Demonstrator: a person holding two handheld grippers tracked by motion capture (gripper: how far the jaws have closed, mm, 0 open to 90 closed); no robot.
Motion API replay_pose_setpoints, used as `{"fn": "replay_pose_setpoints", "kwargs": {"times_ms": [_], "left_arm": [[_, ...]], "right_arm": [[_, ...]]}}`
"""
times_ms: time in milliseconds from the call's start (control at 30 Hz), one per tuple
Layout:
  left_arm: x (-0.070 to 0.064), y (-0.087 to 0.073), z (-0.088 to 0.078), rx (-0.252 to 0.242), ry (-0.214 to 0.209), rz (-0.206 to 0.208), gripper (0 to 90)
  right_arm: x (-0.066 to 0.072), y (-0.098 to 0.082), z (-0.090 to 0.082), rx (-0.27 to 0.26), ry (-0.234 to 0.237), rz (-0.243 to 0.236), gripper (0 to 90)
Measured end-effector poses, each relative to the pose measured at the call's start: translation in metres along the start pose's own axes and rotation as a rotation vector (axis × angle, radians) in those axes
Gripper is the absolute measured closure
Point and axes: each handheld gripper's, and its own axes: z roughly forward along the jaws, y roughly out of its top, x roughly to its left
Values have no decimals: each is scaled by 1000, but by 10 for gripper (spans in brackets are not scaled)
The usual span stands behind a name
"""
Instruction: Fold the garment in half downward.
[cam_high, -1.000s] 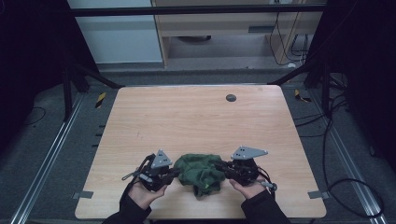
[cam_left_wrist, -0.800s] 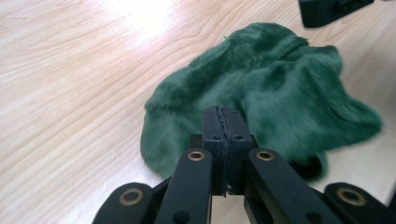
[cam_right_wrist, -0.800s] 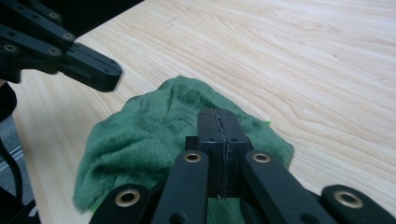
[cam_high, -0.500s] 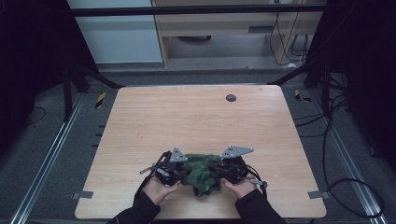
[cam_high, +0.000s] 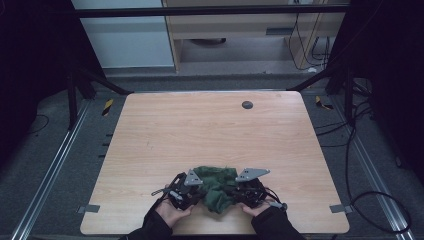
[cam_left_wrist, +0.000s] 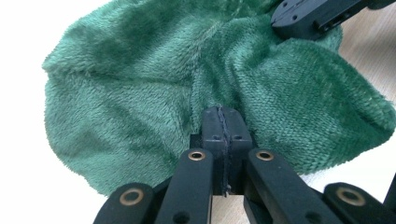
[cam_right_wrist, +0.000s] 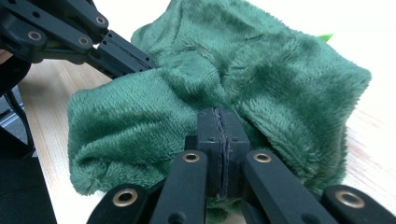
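Note:
A green fleecy cloth (cam_high: 217, 186) lies bunched near the table's front edge, between the two hands. My left gripper (cam_high: 194, 189) is at its left side and my right gripper (cam_high: 239, 192) at its right. In the left gripper view, the left gripper (cam_left_wrist: 222, 113) has its jaws pressed together, pinching a fold of the cloth (cam_left_wrist: 135, 74) at their tips. The right gripper (cam_right_wrist: 219, 114) is shut the same way on another fold of the cloth (cam_right_wrist: 261, 65). Each gripper view also shows the other gripper (cam_left_wrist: 317, 14) (cam_right_wrist: 88, 35) at the cloth's far side.
The wooden table (cam_high: 210, 130) has a small dark round spot (cam_high: 247, 104) near its far edge. Dark frame bars and cables stand around the table, with yellow-black tape marks (cam_high: 107, 106) on the floor at its far corners.
Both hands have come closer together, and the cloth has bunched up into a tighter heap between the grippers. Both grippers have sunk slightly toward the table.

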Motion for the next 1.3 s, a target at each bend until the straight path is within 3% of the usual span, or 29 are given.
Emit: {"fn": "replay_pose_setpoints", "kwargs": {"times_ms": [100,300,400,567,633,667,733,833,867,967,1000,1133,1167,1300], "left_arm": [[1,0,-2,-6,0,-3,897],[8,4,-20,-60,41,-18,874],[20,3,-32,-81,76,-41,846],[39,-1,-43,-104,123,-93,787],[42,-3,-44,-110,133,-99,773],[45,-4,-45,-109,140,-102,735],[53,-7,-46,-121,158,-131,686],[58,-10,-49,-130,168,-141,651],[61,-12,-51,-135,178,-147,601],[70,-19,-56,-146,207,-161,526],[77,-24,-59,-150,227,-180,506],[90,-34,-64,-149,252,-207,437],[94,-37,-66,-146,257,-221,424],[110,-50,-74,-145,292,-268,385]], "right_arm": [[0,1,0,1,-2,0,889],[-1,8,-12,-53,-20,-1,844],[-12,13,-26,-103,-67,16,816],[-26,11,-40,-131,-125,46,798],[-28,11,-42,-131,-130,54,792],[-34,9,-45,-130,-159,62,771],[-38,8,-47,-121,-178,69,743],[-44,5,-49,-111,-212,71,713],[-50,1,-52,-103,-244,84,672],[-56,-2,-55,-95,-271,97,632],[-62,-5,-58,-90,-311,111,591],[-72,-10,-62,-83,-359,132,522],[-78,-14,-64,-85,-396,136,475],[-87,-20,-67,-74,-438,160,400]]}}
